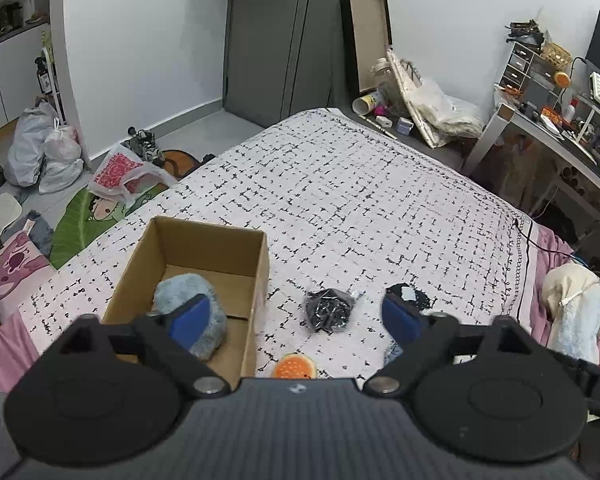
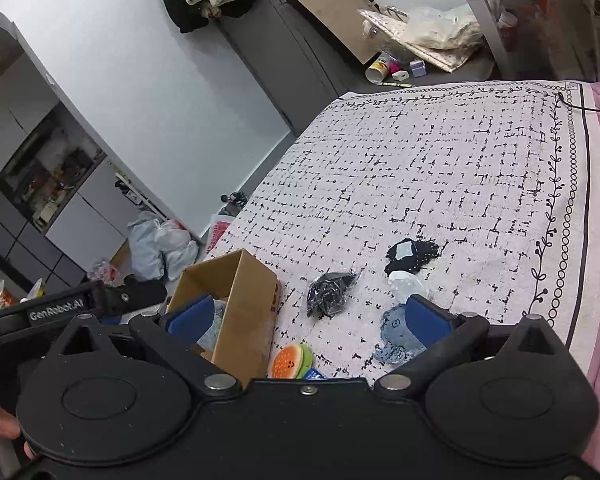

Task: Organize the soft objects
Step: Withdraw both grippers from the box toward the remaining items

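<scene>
An open cardboard box (image 1: pixel 235 240) stands on the bed and holds a fluffy blue plush (image 1: pixel 187 292). On the patterned bedspread (image 1: pixel 360 200) lie a black bundle in clear wrap (image 1: pixel 328 312), a black cloth with a pale tag (image 1: pixel 410 294) and an orange and green watermelon plush (image 1: pixel 295 366). My left gripper (image 1: pixel 295 316) is open and empty above them. The right wrist view shows the box (image 2: pixel 243 300), the black bundle (image 2: pixel 330 292), the black cloth (image 2: pixel 414 256), the watermelon plush (image 2: pixel 291 360) and a blue cloth (image 2: pixel 396 332). My right gripper (image 2: pixel 312 320) is open and empty.
The bed's left edge drops to a floor with plastic bags (image 1: pixel 43 152) and a green mat (image 1: pixel 83 224). A desk (image 1: pixel 560 120) stands at the right. Pink bedding and pale soft items (image 1: pixel 576 308) lie at the right edge.
</scene>
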`<state>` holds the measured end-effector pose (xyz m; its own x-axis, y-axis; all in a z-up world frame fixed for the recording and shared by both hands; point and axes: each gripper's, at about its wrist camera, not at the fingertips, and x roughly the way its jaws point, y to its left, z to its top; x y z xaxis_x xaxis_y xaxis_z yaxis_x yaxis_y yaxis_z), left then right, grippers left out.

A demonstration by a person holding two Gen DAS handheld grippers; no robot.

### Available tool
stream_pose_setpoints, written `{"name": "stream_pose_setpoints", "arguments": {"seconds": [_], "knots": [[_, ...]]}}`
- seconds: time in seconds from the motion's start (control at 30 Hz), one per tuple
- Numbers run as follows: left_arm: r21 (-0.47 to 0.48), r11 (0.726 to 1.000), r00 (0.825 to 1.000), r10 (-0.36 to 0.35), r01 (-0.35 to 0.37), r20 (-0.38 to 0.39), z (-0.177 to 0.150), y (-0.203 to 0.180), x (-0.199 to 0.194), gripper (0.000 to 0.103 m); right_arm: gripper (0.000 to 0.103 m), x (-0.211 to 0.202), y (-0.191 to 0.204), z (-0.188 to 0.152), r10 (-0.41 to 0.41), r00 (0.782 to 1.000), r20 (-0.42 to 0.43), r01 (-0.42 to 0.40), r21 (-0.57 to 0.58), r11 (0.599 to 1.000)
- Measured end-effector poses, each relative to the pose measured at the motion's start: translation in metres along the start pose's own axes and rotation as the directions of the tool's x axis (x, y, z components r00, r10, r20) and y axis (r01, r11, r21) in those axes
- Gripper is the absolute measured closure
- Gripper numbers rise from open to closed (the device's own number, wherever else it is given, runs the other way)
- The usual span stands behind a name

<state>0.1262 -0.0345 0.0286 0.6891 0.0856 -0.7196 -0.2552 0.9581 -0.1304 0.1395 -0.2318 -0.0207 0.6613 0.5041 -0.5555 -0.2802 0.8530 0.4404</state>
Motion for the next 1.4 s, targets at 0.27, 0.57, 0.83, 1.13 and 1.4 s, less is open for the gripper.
{"name": "stream_pose_setpoints", "arguments": {"seconds": [0.27, 0.57, 0.83, 1.13, 1.4], "knots": [[0.014, 1.000, 0.999, -0.012, 0.012, -0.036, -0.011, -0.020, 0.002, 0.006, 0.000, -0.008, -0.019, -0.002, -0.017, 1.000, -0.006, 0.017, 0.029, 0.999], [-0.028, 1.000, 0.996, -0.011, 0.009, -0.093, -0.035, -0.027, 0.014, 0.006, 0.000, -0.001, -0.036, -0.007, -0.035, 0.998, -0.046, 0.038, 0.067, 0.997], [-0.094, 0.996, 0.990, -0.021, 0.007, -0.141, -0.057, -0.031, 0.031, 0.006, 0.000, 0.011, -0.043, -0.011, -0.062, 0.995, -0.082, 0.067, 0.060, 0.996], [-0.127, 0.992, 0.981, -0.013, -0.011, -0.191, -0.085, -0.036, 0.060, 0.007, 0.000, 0.025, -0.052, -0.017, -0.086, 0.988, -0.126, 0.094, 0.058, 0.994], [-0.142, 0.989, 0.966, 0.013, -0.051, -0.256, -0.106, -0.039, 0.089, 0.006, 0.000, 0.025, -0.055, -0.016, -0.084, 0.989, -0.118, 0.090, 0.045, 0.995]]}}
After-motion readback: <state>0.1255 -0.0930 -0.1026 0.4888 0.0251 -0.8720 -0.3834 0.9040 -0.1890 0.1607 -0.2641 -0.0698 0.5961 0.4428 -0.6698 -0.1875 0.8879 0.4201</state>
